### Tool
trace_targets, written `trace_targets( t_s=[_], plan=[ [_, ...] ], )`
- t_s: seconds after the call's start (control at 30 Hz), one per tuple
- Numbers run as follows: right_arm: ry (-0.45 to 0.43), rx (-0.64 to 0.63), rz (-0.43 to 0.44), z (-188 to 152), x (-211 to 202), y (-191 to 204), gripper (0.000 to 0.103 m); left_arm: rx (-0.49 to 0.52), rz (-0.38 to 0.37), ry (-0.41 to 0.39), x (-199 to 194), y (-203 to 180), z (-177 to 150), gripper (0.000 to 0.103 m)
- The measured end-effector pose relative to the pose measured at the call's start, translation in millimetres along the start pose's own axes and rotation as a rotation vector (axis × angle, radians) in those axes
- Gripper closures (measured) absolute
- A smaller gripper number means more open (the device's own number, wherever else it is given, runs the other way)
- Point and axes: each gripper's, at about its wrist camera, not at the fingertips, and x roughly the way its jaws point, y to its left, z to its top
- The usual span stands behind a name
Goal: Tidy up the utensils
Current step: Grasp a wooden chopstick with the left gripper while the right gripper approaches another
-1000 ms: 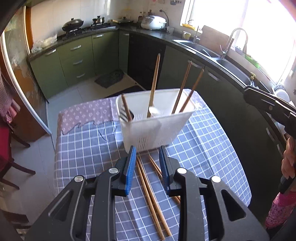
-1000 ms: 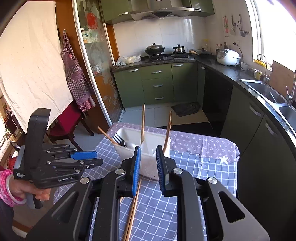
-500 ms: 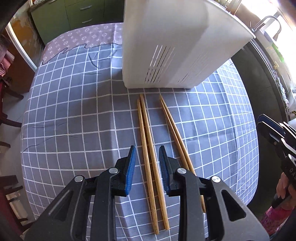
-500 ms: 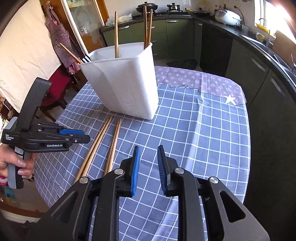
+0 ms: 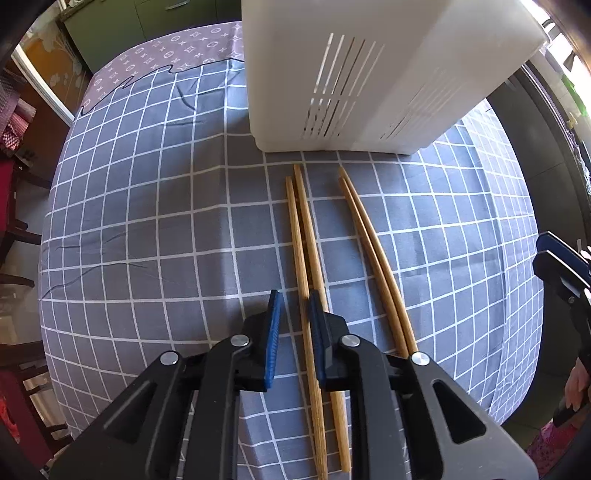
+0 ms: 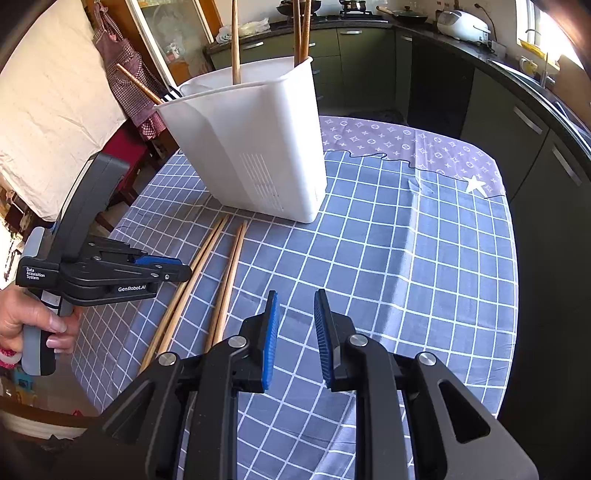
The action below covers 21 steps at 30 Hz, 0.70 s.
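Two pairs of wooden chopsticks lie on the checked tablecloth (image 5: 147, 221) in front of a white slotted utensil holder (image 5: 369, 74). My left gripper (image 5: 294, 295) points straight down over the left pair (image 5: 301, 236). Its jaws are closing with one chopstick between them beside the right pad; the left pad is still clear of it. The other stick runs under the right finger. The right pair (image 5: 369, 243) lies free. My right gripper (image 6: 296, 295) hovers over bare cloth, slightly open with nothing in it. The holder (image 6: 258, 140) has several wooden-handled utensils standing in it.
The table edge drops off close on the right, by dark green cabinets (image 6: 535, 155) and a counter with a rice cooker (image 6: 461, 24). A red chair (image 6: 125, 147) and a hanging apron (image 6: 118, 62) stand to the left. A hand (image 6: 29, 325) holds the left gripper.
Both grippers have sunk toward the table and tilted downward. The left one now sits low over the left chopstick pair and its jaws have narrowed around one stick.
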Motion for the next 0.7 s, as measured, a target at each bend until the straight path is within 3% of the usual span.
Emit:
trace_targets(
  t_s=[0.33,0.5,0.7],
  plan=[
    [0.024,-0.018,-0.011,-0.4,6.6,7.7,0.083,0.048,0.056,-0.017,4.9,-17.4,-0.3,0.092],
    [0.054,-0.051,-0.028,-1.4,15.7,19.3,0.083,0.019,0.028,-0.016,5.1,-5.4,-3.0,0.096],
    [0.113,-0.073,-0.016,3.0,41.1,34.7,0.083,0.029,-0.004,-0.128,-20.7,11.9,-18.5,0.097]
  ],
)
